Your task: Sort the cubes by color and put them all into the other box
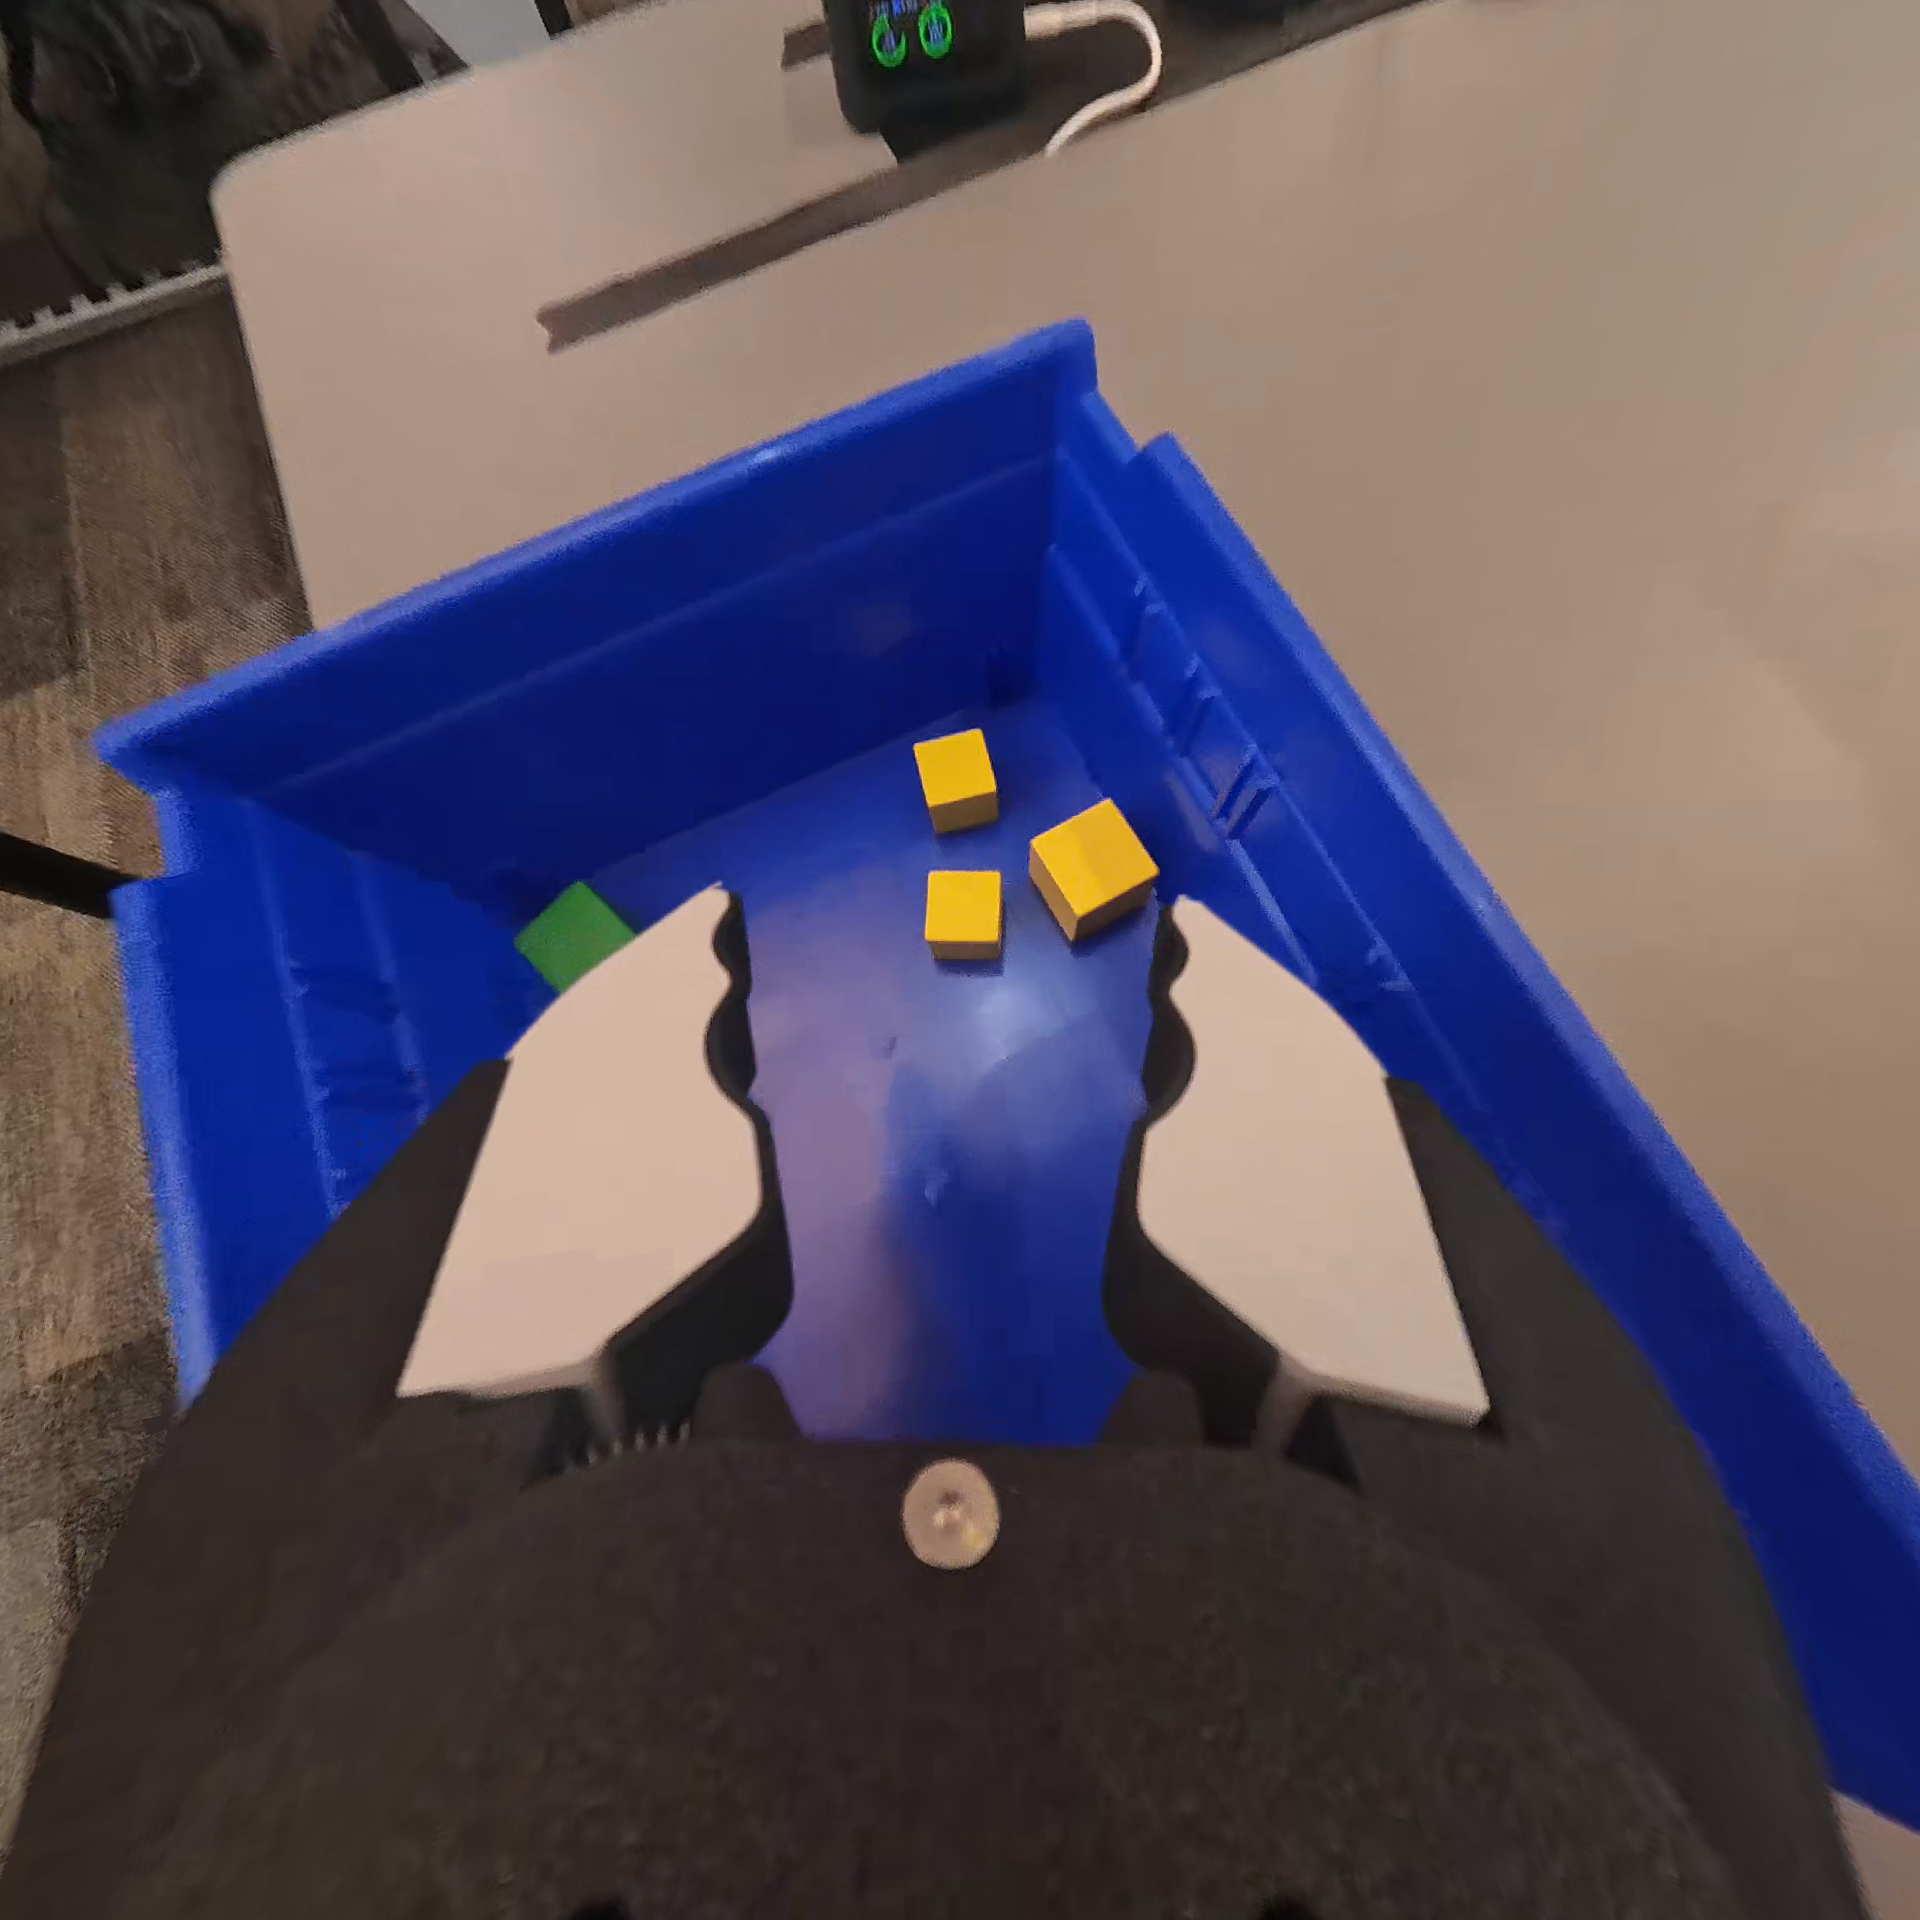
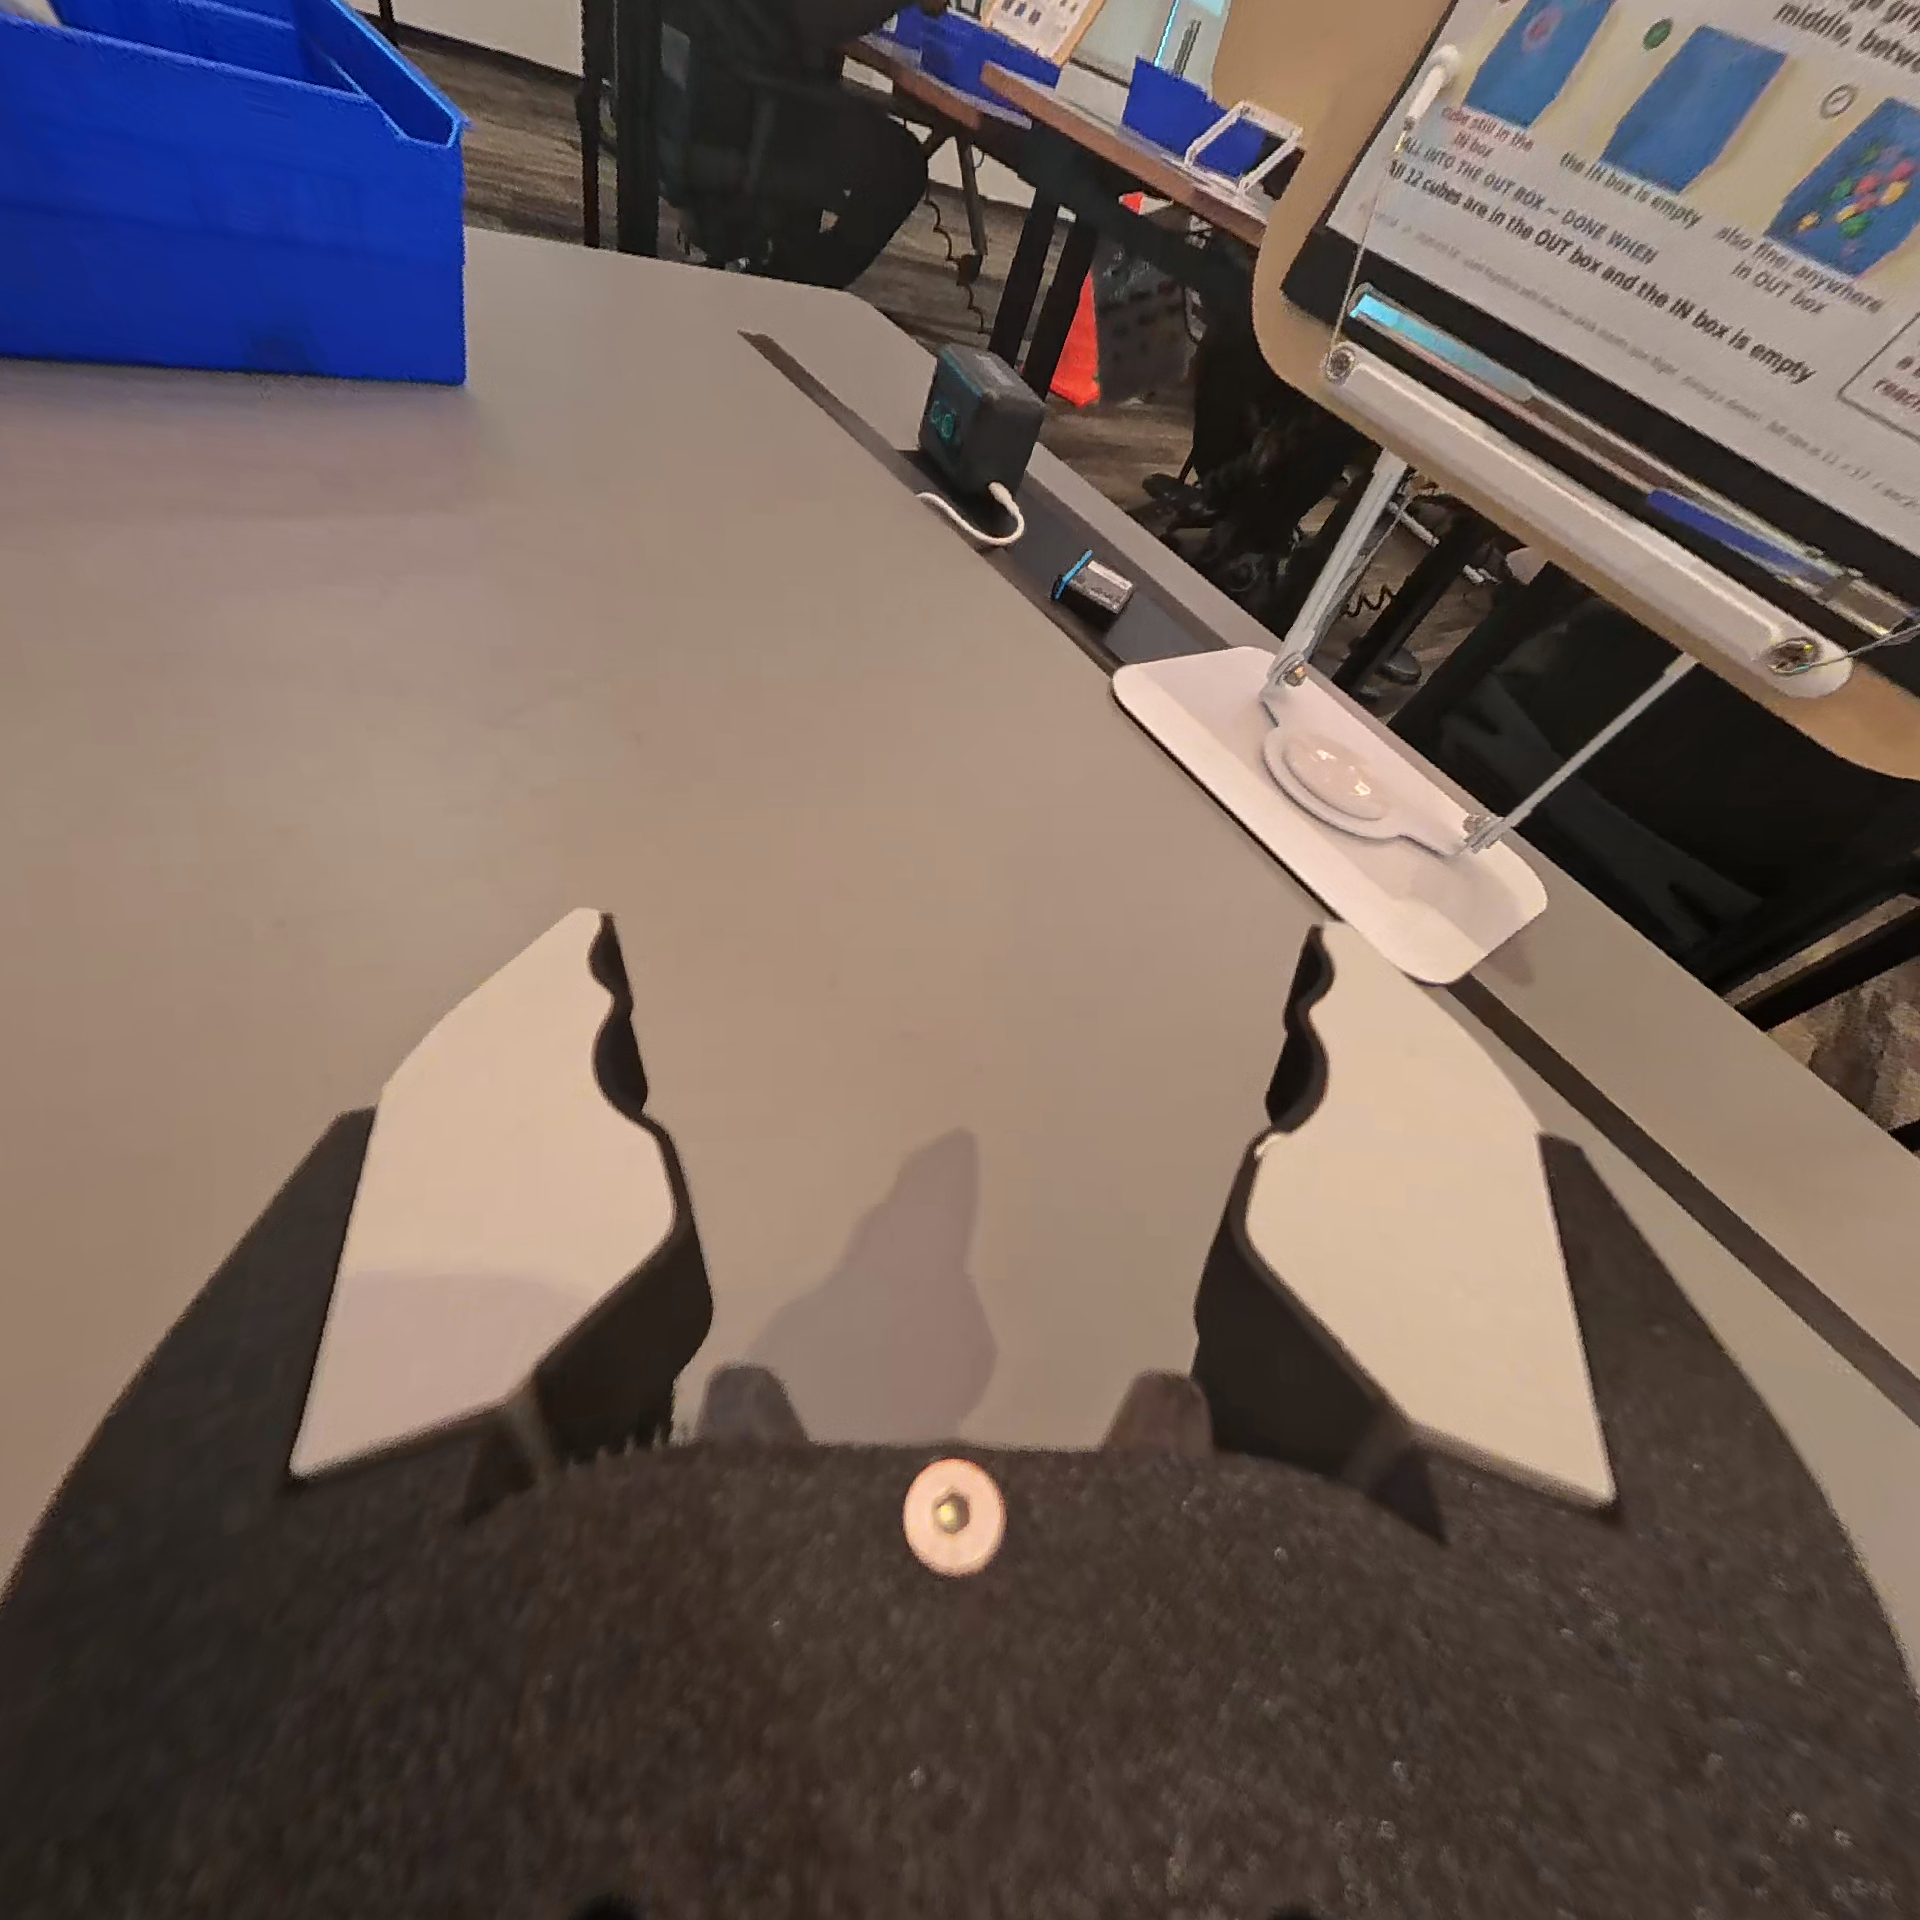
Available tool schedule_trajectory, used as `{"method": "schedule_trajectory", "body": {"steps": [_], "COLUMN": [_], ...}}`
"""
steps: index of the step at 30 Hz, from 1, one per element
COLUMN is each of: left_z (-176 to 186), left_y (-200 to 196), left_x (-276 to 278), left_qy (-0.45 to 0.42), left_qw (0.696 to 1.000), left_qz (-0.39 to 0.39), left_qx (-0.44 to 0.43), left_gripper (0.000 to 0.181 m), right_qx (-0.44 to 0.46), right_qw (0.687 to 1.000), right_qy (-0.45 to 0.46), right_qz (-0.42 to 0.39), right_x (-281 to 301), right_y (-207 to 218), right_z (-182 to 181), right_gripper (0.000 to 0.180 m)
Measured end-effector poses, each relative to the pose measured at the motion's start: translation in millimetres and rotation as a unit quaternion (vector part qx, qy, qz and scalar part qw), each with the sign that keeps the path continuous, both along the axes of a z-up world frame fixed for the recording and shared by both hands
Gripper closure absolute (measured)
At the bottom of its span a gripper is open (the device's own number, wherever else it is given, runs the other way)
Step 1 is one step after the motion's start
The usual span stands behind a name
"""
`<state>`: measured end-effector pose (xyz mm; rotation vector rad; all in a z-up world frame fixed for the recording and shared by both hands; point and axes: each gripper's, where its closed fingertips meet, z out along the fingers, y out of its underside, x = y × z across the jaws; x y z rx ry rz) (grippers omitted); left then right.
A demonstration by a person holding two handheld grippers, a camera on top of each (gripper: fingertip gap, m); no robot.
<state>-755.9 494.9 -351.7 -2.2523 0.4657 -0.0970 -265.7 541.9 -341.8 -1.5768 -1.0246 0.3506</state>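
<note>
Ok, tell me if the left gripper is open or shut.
Open: the left gripper has its fingers apart over the blue box, nothing between them.

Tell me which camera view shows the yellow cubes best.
The left wrist view: three yellow cubes lie in plain sight on the blue box floor. The right wrist view shows no cubes, only box outsides.

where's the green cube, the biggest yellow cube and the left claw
green cube (image 1: 574, 932), left wrist view, its top face
biggest yellow cube (image 1: 1093, 864), left wrist view, top face
left claw (image 1: 945, 914), left wrist view, midway between its fingertips
</note>
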Motion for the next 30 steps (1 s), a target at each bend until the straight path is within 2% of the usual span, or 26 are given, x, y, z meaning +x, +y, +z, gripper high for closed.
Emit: {"method": "schedule_trajectory", "body": {"steps": [4,12,22,26,30], "left_z": [-22.2,-54.6,-82.4,-87.2,-74.5], "left_y": [3.9,14.8,21.3,23.5,25.1], "left_x": [5.7,8.7,4.2,4.0,2.5], "left_qy": [-0.007,-0.002,0.002,-0.005,-0.038], "left_qw": [0.999,0.995,0.99,0.988,0.99], "left_qz": [-0.022,-0.047,-0.027,-0.027,-0.021], "left_qx": [-0.038,-0.093,-0.14,-0.151,-0.137], "left_gripper": [0.12,0.133,0.139,0.158,0.159], "right_qx": [-0.01,-0.021,-0.026,-0.027,-0.027], "right_qw": [1.0,1.0,0.999,0.999,0.999], "right_qy": [-0.002,-0.018,-0.015,-0.015,-0.01], "right_qz": [0.002,0.013,0.024,0.025,0.027], "right_x": [-5.6,-17.2,-21.1,-19.5,-17.3], "right_y": [-2.5,-6.9,-11.4,-12.7,-15.9], "right_z": [-2.2,-5.9,-6.1,-7.0,-4.5], "right_gripper": [0.062,0.062,0.062,0.062,0.064]}}
